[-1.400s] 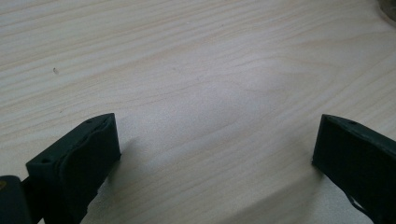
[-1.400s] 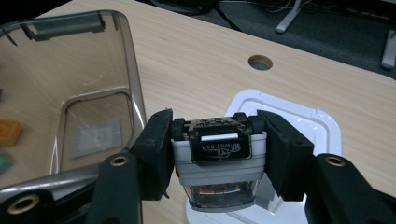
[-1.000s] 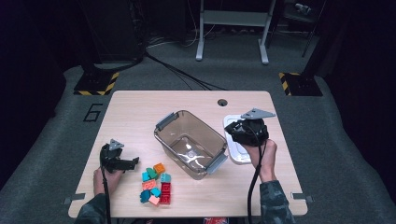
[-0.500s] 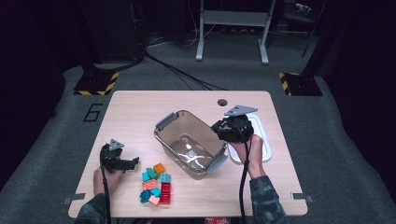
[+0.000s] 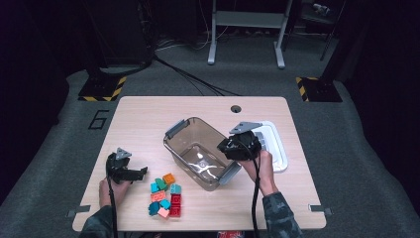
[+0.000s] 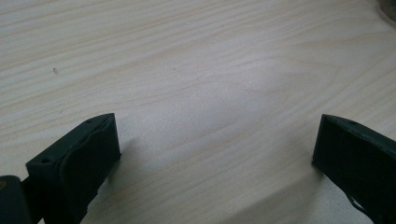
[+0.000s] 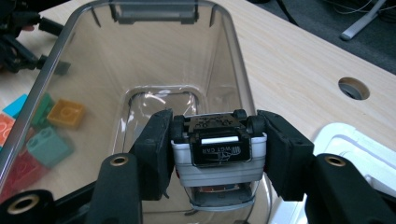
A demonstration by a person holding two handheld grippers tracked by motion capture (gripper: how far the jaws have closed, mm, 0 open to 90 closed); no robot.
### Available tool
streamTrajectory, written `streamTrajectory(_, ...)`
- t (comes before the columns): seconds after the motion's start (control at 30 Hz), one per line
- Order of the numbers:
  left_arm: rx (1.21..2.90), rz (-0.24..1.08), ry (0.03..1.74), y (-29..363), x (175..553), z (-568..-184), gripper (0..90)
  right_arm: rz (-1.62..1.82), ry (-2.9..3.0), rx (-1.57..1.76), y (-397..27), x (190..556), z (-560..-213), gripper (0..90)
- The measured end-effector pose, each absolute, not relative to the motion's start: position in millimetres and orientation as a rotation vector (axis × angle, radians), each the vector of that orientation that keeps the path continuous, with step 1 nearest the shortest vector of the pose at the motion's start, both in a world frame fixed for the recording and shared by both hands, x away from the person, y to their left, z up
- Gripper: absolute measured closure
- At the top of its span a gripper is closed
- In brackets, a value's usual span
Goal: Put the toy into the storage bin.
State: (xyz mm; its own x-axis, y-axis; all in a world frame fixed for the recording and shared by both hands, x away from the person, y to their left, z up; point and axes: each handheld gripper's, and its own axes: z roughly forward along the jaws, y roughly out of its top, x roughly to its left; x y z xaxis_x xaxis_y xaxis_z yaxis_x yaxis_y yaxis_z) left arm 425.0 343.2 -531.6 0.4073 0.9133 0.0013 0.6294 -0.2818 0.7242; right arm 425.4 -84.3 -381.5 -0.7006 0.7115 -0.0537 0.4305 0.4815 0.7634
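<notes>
A small toy car (image 7: 218,149), white and grey with its black underside and wheels facing the camera, is clamped between the jaws of my right gripper (image 7: 218,154). That gripper (image 5: 229,148) hovers over the right end of a clear brown-tinted plastic bin (image 5: 178,128), whose inside (image 7: 163,100) holds nothing. My left gripper (image 5: 141,172) rests low at the table's front left, jaws wide apart over bare wood (image 6: 215,149). Just to its right lies a pile of coloured bricks (image 5: 166,196).
A white lid or tray (image 5: 277,148) lies on the table right of the bin, behind my right hand. Near the table's back edge is a round cable hole (image 5: 236,108). Through the bin's wall some bricks (image 7: 65,113) show.
My right gripper has carried the toy car leftward, from above the white lid to over the bin's right end, and slightly lower. The left gripper has stayed put.
</notes>
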Motion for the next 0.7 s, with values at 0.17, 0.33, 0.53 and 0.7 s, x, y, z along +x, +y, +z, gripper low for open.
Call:
streamTrajectory(0.17,2.018,0.562,1.308,343,425,-532,0.4,1.053,2.378,0.968,-85,421,-387,47.4)
streamTrajectory(0.33,2.024,0.556,1.309,343,425,-531,0.4,1.031,2.377,0.946,-89,416,-389,47.2)
streamTrajectory(0.53,2.020,0.558,1.308,343,425,-531,0.4,1.005,2.378,0.948,-90,414,-393,47.1)
streamTrajectory(0.7,2.020,0.558,1.308,343,425,-531,0.4,0.973,2.370,0.921,-87,413,-395,46.7)
